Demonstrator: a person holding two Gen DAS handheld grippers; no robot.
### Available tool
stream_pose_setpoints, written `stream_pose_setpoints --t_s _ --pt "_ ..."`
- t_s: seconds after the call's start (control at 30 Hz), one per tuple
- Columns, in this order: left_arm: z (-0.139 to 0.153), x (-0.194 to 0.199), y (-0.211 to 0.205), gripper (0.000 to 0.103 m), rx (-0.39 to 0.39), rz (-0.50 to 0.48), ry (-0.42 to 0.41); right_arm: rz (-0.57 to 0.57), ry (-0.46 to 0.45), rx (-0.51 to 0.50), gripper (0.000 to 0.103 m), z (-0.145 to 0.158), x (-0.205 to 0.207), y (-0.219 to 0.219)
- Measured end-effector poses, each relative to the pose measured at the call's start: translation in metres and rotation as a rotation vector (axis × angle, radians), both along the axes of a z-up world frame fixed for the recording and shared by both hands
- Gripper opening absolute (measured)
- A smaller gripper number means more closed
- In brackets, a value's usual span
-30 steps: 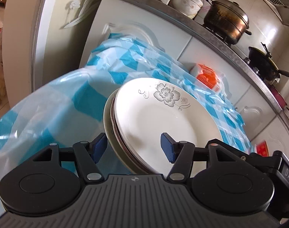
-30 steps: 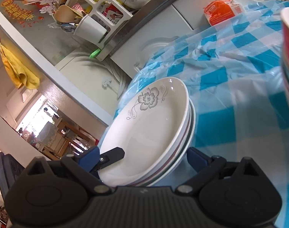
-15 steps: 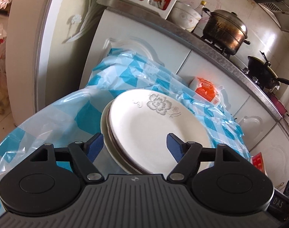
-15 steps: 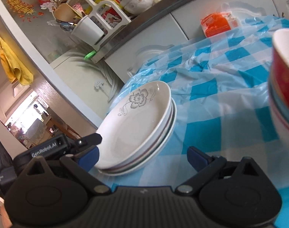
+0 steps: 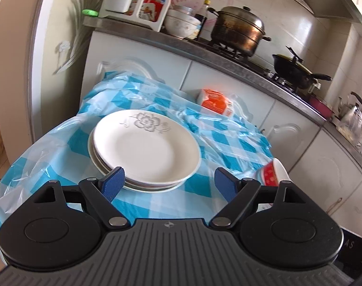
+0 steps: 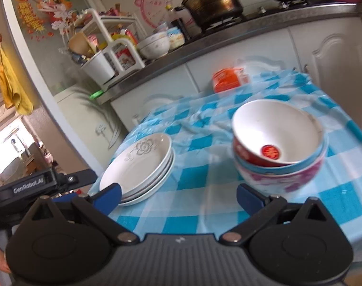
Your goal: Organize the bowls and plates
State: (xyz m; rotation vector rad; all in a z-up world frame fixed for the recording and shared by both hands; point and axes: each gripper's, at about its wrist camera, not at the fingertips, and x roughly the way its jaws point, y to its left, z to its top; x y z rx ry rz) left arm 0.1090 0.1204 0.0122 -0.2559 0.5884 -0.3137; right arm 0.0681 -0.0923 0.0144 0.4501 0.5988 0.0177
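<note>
A stack of white plates with a grey flower print rests on the blue-checked table cover; it also shows in the right wrist view. To its right stands a stack of nested bowls, red-and-white on top; only its edge shows in the left wrist view. My left gripper is open and empty, just in front of the plates. My right gripper is open and empty, in front of the gap between plates and bowls.
An orange packet lies at the table's far edge. Behind runs a kitchen counter with a white rack, a bowl, a steamer pot and a wok. The left gripper's body is at the table's left.
Both grippers have drawn back from the plate stack, which now lies flat on the table. The left gripper's jaws have opened wider. The bowl stack has come into the right view.
</note>
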Motion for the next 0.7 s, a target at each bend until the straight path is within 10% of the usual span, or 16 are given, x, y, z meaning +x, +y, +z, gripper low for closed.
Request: stream_pose_setpoints --t_s 0.7 --pt "0.032 -0.079 -0.033 0.103 0.153 -0.098 -0.136 -0.111 -0.147 -0.136 0.102 0.065 -0.097 0.006"
